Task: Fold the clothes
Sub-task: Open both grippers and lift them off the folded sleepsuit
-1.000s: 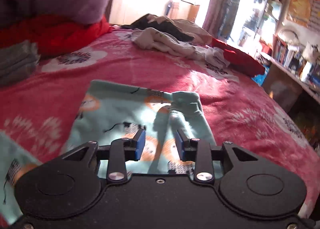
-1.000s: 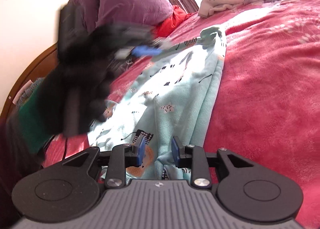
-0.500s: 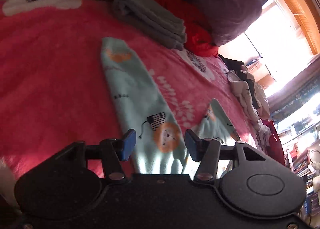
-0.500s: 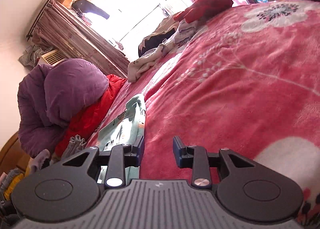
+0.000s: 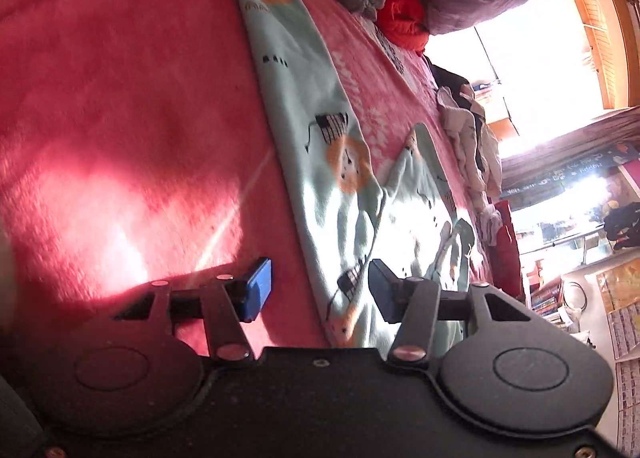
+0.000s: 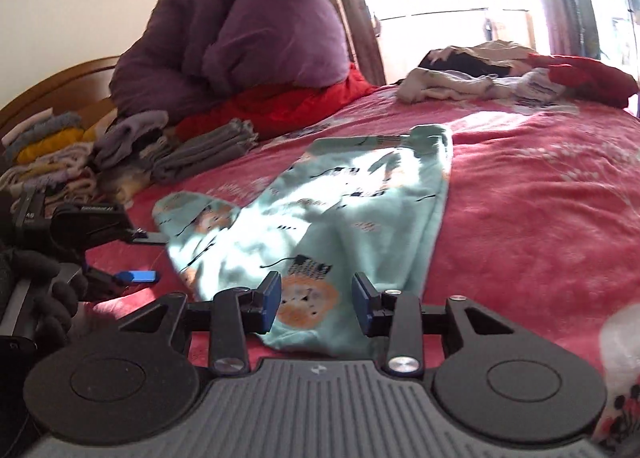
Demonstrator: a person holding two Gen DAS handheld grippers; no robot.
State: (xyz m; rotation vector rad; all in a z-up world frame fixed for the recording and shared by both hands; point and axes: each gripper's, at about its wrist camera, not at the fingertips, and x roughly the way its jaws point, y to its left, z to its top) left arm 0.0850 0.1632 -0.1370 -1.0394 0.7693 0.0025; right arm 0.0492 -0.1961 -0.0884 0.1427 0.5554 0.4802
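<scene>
- My right gripper (image 6: 316, 304) is opening; nothing is clamped. The near hem of the mint printed garment (image 6: 352, 214) lies just past and below the blue pads, untouched.
- My left gripper (image 5: 320, 290) stands part open and empty — the garment's near edge (image 5: 340, 218) shows through the gap, nearer the right-hand pad.
- In the right view, my gloved left hand (image 6: 40, 282) holds that gripper beside the garment's left sleeve.
- The garment lies spread on the pink blanket (image 6: 540, 218).
- Beyond — folded grey clothes (image 6: 208, 150), then a purple quilt (image 6: 240, 46).
</scene>
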